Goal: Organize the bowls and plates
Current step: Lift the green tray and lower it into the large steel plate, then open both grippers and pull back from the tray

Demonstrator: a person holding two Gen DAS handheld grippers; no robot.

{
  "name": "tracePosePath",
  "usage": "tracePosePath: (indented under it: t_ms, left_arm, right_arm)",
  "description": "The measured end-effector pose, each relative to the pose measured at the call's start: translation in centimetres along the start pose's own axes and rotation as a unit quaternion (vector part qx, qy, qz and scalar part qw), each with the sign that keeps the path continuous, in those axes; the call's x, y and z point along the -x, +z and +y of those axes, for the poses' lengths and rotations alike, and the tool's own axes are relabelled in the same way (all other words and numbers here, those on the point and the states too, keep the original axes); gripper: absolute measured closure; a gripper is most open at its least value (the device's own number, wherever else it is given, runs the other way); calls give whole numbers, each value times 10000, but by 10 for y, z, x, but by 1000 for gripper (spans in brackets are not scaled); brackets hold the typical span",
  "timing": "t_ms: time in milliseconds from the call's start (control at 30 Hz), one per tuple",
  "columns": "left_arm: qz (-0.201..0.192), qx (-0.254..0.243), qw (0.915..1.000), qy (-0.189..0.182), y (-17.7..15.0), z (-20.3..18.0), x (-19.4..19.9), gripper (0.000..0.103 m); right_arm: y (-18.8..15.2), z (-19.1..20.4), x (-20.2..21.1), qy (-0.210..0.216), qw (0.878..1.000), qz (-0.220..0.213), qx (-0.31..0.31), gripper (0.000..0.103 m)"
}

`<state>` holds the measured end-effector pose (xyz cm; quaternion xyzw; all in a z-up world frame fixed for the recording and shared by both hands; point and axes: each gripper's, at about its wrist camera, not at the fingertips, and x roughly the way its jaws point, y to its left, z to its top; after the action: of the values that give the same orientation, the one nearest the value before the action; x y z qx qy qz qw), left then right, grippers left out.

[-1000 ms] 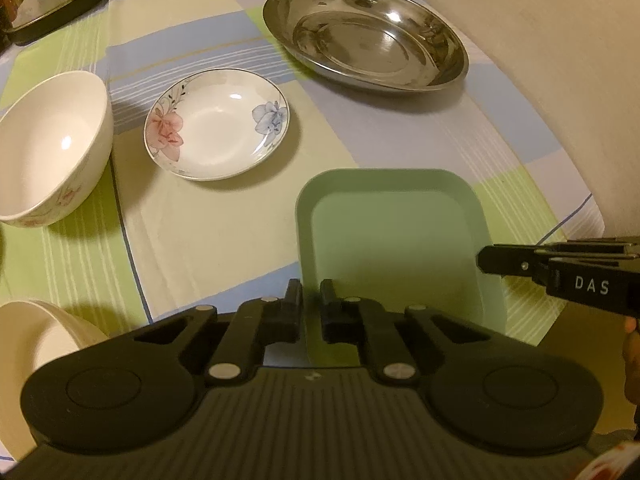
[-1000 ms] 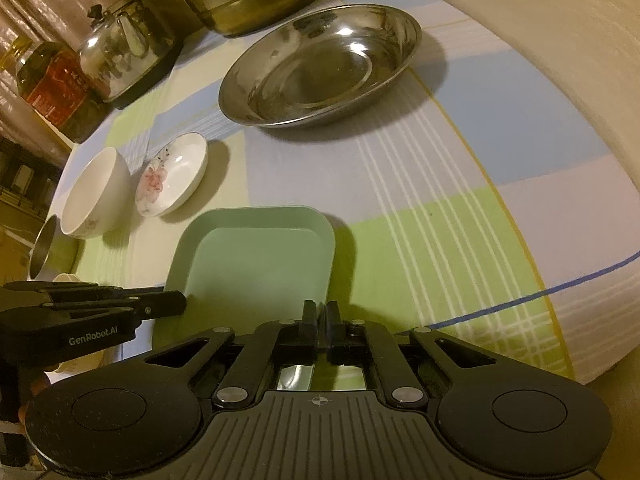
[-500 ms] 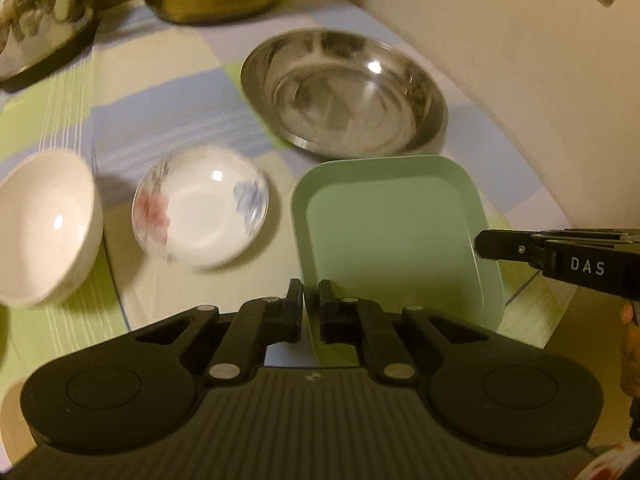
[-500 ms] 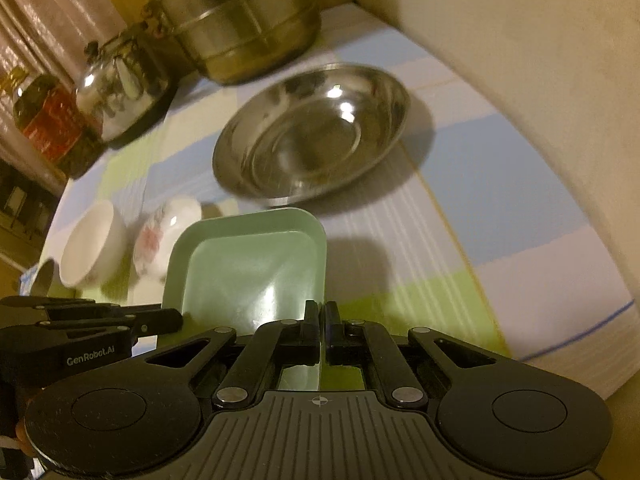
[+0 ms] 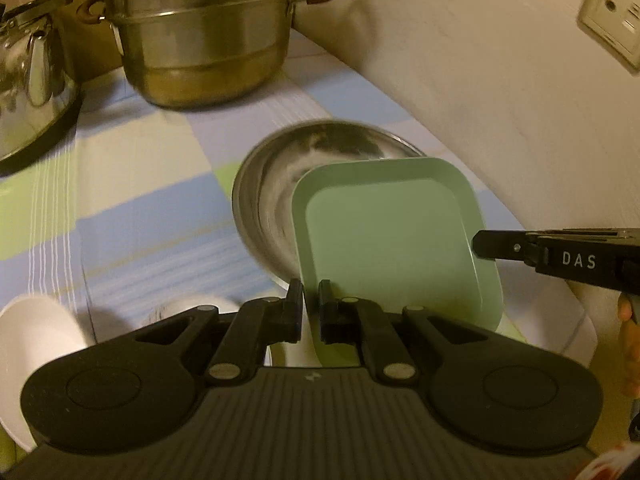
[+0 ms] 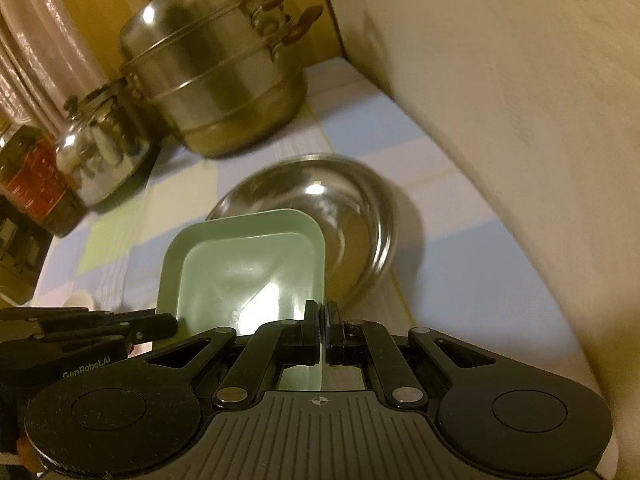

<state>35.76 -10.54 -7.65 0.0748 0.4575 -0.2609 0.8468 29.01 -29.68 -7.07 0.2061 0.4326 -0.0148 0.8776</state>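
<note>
A pale green square plate (image 5: 384,236) (image 6: 244,264) hangs above the checked tablecloth, held by both grippers. My left gripper (image 5: 310,304) is shut on its left rim, and my right gripper (image 6: 322,320) is shut on its right rim. The plate's far edge overlaps a wide steel dish (image 5: 276,184) (image 6: 344,208) lying on the cloth behind it. A white bowl (image 5: 32,344) stands at the lower left of the left wrist view. Something white (image 5: 184,308) shows just past the left gripper's body, too hidden to name.
A tall steel steamer pot (image 5: 204,36) (image 6: 216,72) stands at the back, a steel kettle (image 5: 28,80) (image 6: 100,152) to its left and a dark bottle (image 6: 32,176) beyond. A cream wall (image 5: 480,80) with a socket (image 5: 612,12) runs close along the right.
Both grippers have lifted the green plate off the cloth and carried it toward the steel dish, which it now overlaps. The floral dish and white bowl have slid down and left in view.
</note>
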Motion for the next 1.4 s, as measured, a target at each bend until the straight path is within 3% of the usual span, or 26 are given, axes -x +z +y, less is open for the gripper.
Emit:
tracePosePath:
  t_ms: [267,767,1100,1233,1400]
  left_arm:
    - [-35,123,9999,104,29,4,-28,96]
    - [330,283,9988,242,35,14,-73,96]
    - [461,317,9982,237,37,13,-86,94]
    - [416,318,9983,253,36,12,-83,85]
    - [259,277,9989,274,38,10,-72,85]
  right_arm:
    - [30,-4,-32,-181,9998,-51,26,100]
    - [42,-10,-84,-411,9988,252,-61,100]
    - [40,-15,-94,-529,9983,164,-182,100]
    - [40,-15,-92,-526,9984,137,-126,100]
    - [39,-13,-81,-467,9989,-19,-93,100]
